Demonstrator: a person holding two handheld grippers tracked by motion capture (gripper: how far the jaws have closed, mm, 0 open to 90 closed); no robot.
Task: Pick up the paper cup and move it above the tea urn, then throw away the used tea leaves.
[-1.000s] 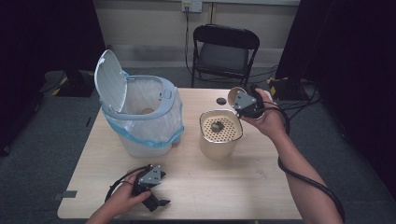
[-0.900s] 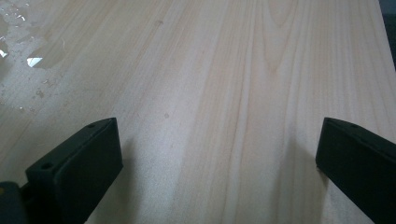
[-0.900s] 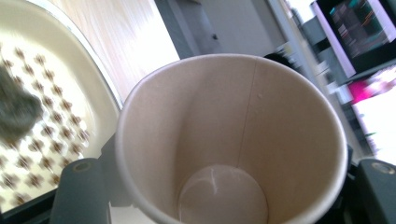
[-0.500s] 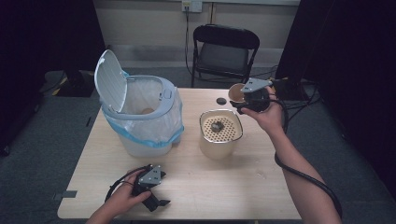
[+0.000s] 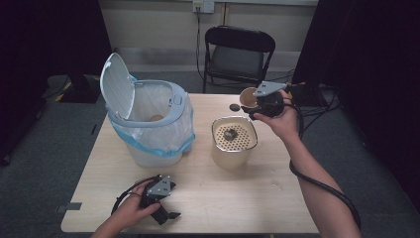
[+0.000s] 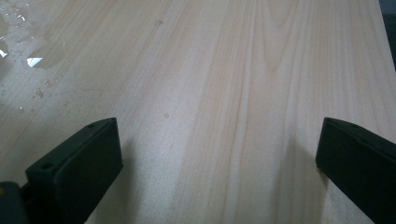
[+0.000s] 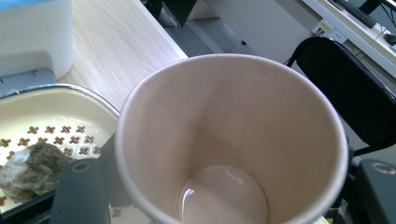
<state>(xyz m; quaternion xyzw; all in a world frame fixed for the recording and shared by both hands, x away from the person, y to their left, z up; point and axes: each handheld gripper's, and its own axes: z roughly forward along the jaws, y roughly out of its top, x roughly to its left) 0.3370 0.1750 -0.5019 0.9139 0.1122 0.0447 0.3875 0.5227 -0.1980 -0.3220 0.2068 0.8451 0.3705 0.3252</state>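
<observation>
The paper cup (image 7: 233, 140) sits between the jaws of the right gripper (image 5: 265, 101), which presses on its sides and holds it in the air, above the far right part of the worktop (image 5: 247, 198) and just beyond the strainer pot (image 5: 234, 144). In the right gripper view the cup is tilted with its mouth toward the camera; its inside is pale and bare, with a wet shine on the bottom. In the high view the cup (image 5: 247, 97) shows as a brown rim at the left of the gripper, and the person's right hand (image 5: 282, 119) comes in from the right with a black cable trailing down along the forearm.

Below the cup stands the cream strainer pot, its insert pierced with small holes, and a used tea bag (image 7: 32, 165) lies on that insert. A small dark lid (image 5: 234, 107) lies on the worktop just behind the pot.

To the left of the pot stands a white bin (image 5: 148, 129) lined with a blue bag, its flap lid (image 5: 115, 82) raised upright.

At the near edge, the left gripper (image 5: 161, 208) rests on the wood in the person's left hand (image 5: 131, 213), jaws spread wide with nothing between them. A few drops of water (image 6: 28, 56) glisten on the wood ahead of it.

A black folding chair (image 5: 237, 54) stands behind the worktop
</observation>
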